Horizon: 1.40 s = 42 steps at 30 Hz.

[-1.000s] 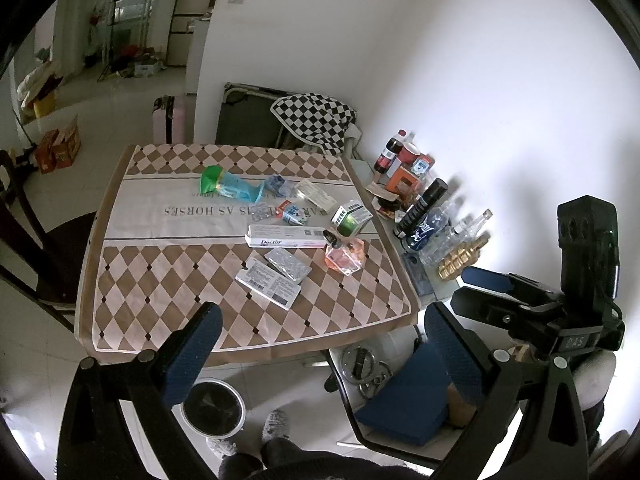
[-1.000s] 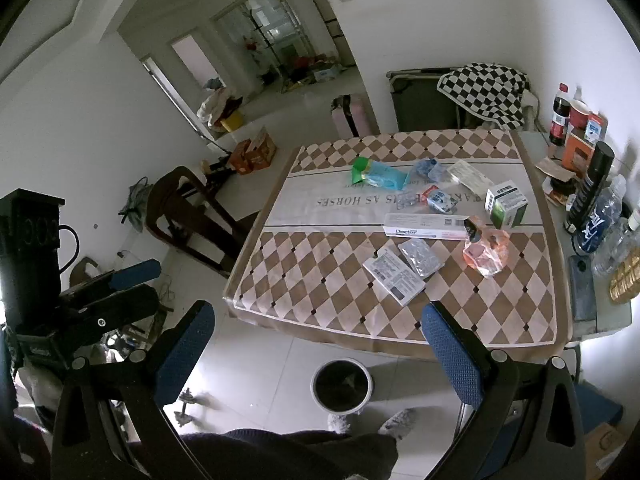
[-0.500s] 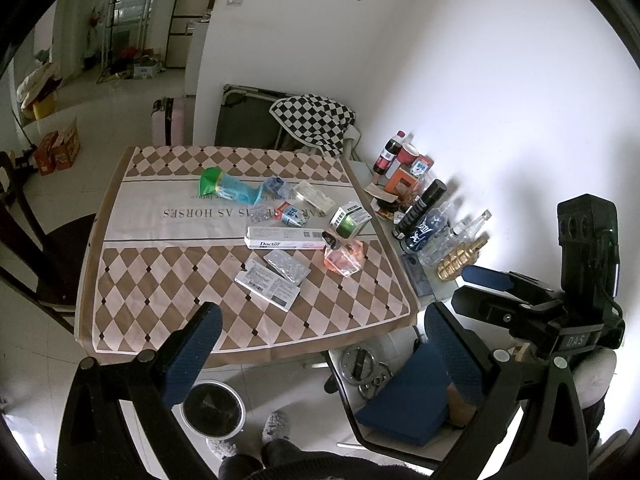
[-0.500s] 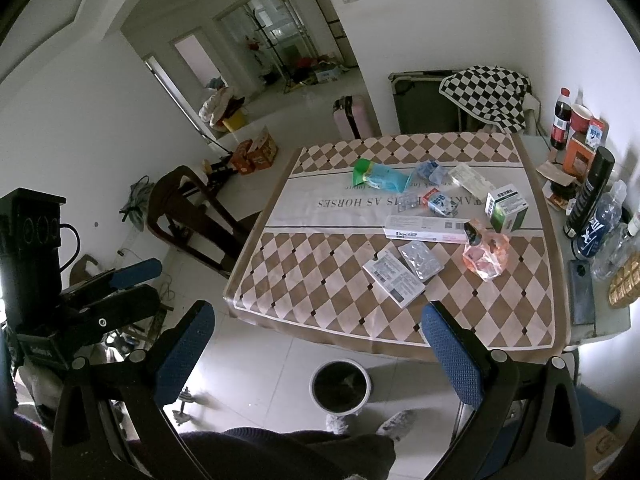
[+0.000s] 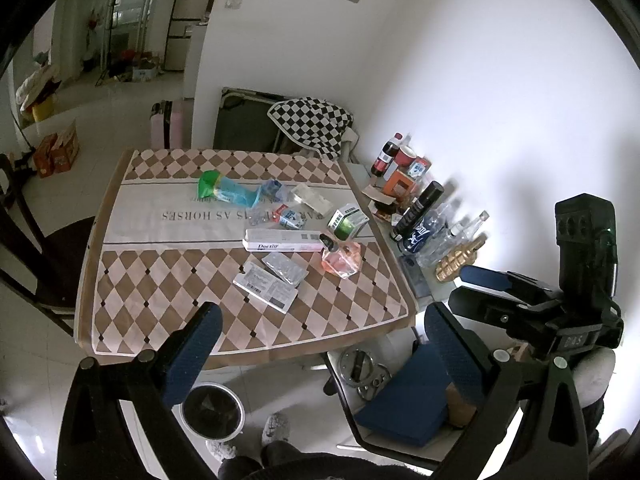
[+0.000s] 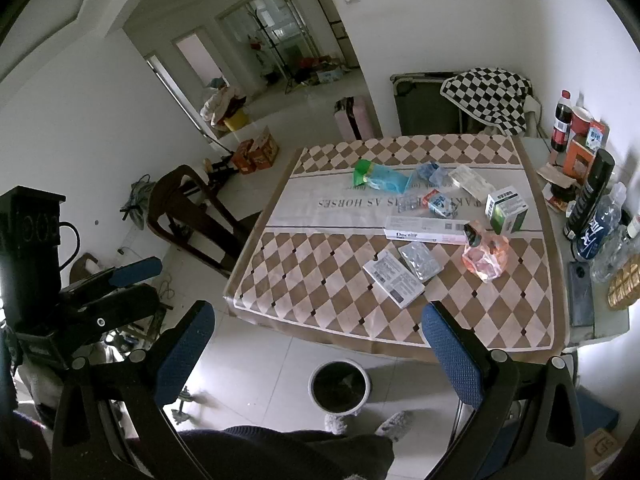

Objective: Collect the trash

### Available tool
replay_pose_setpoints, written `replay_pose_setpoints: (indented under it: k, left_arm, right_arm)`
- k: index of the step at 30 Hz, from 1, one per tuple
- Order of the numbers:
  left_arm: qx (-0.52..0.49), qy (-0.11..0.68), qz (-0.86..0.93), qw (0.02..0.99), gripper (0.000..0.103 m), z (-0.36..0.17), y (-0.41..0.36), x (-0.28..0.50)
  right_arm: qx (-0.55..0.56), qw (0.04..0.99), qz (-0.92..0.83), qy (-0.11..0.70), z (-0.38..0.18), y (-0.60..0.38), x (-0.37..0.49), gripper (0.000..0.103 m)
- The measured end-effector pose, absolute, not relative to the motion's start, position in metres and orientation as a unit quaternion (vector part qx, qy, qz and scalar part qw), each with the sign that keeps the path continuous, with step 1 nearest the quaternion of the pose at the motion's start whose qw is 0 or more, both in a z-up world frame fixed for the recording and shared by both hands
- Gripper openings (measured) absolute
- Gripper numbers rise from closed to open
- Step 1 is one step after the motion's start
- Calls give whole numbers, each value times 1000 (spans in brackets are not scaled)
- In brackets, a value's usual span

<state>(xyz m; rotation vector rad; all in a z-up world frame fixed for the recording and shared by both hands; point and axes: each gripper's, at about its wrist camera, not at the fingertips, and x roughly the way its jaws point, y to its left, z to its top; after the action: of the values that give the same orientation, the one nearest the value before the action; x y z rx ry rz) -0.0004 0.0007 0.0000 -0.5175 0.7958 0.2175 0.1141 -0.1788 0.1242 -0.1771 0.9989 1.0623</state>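
Note:
Trash lies on a checkered table (image 5: 160, 280) (image 6: 320, 280): a white Doctor box (image 5: 282, 240) (image 6: 426, 228), a flat white box (image 5: 266, 286) (image 6: 394, 278), a blister pack (image 5: 285, 267) (image 6: 420, 260), a pink perfume bottle (image 5: 342, 260) (image 6: 486, 256), a green-white box (image 5: 347, 220) (image 6: 506, 210), and a green-blue packet (image 5: 224, 190) (image 6: 378, 176). A dark bin (image 5: 212, 412) (image 6: 340, 386) stands on the floor below the table's near edge. My left gripper (image 5: 320, 344) and right gripper (image 6: 320, 344) are both open and empty, held high before the table.
Bottles and boxes (image 5: 416, 208) (image 6: 588, 184) crowd a side table at the right. A dark wooden chair (image 6: 192, 216) stands left of the table. A blue-seated chair (image 5: 404, 396) is at the near right. The person's slippered feet (image 5: 276, 428) are beside the bin.
Both views have shifted slightly; the table sits a little lower and closer in frame. Both grippers stay open and nothing on the table has moved.

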Motion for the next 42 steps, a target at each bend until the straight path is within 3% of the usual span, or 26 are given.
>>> replay_pose_setpoints:
  k: [42]
  left_arm:
    - [-248, 389, 114, 880, 103, 2, 1, 2]
  right_arm:
    - [-78, 739, 488, 458, 125, -169, 110, 103]
